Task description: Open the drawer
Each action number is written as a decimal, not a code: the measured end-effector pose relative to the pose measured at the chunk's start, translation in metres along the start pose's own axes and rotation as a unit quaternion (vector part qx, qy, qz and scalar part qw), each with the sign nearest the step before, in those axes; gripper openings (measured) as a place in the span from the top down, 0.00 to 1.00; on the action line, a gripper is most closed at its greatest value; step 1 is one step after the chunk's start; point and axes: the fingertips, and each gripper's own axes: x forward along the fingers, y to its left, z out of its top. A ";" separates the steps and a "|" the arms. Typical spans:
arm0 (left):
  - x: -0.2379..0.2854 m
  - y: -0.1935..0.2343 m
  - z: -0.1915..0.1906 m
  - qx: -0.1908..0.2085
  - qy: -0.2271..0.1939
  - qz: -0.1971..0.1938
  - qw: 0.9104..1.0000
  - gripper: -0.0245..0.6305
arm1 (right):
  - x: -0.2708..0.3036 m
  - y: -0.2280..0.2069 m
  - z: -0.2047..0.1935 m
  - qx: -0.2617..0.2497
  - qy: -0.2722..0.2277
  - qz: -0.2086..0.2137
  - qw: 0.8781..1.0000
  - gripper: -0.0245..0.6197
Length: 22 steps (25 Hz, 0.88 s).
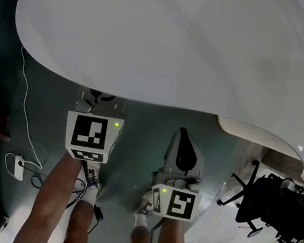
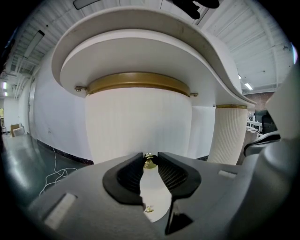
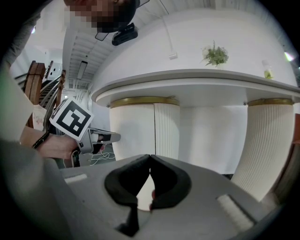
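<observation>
Grey floor point(image 1: 138, 138) runs under a broad, curved white tabletop point(image 1: 169, 42), which fills the upper part of the head view. A white cable point(image 1: 25, 95) trails across the floor to a small plug block point(image 1: 18, 164) at the left, and a black office chair point(image 1: 266, 204) stands off to the right. The person's legs point(image 1: 54, 200) show below the two marker cubes.

Under the tabletop stands a rounded white pedestal with a gold band point(image 2: 138, 82) round its top, and a ribbed white column point(image 2: 228, 136) stands beside it. The smooth curved face of the pedestal appears to be the drawer front point(image 2: 138, 126), though no seam can be made out on it. A small gold knob point(image 2: 149, 161) sits on that face. The left gripper point(image 2: 149, 157) is up against it, its fingers pinching the knob between their tips. A second small gold fitting point(image 2: 148, 209) shows lower in the gap between the fingers.

The right gripper point(image 3: 150, 157) is held back from the pedestals, well apart from any knob, its fingers pressed together with nothing between them. A small green plant point(image 3: 215, 55) stands on the tabletop above.
</observation>
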 end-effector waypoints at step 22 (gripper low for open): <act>-0.043 -0.009 -0.009 0.018 -0.018 0.003 1.000 0.80 | -0.005 0.000 -0.002 -0.019 -0.002 0.005 1.000 0.95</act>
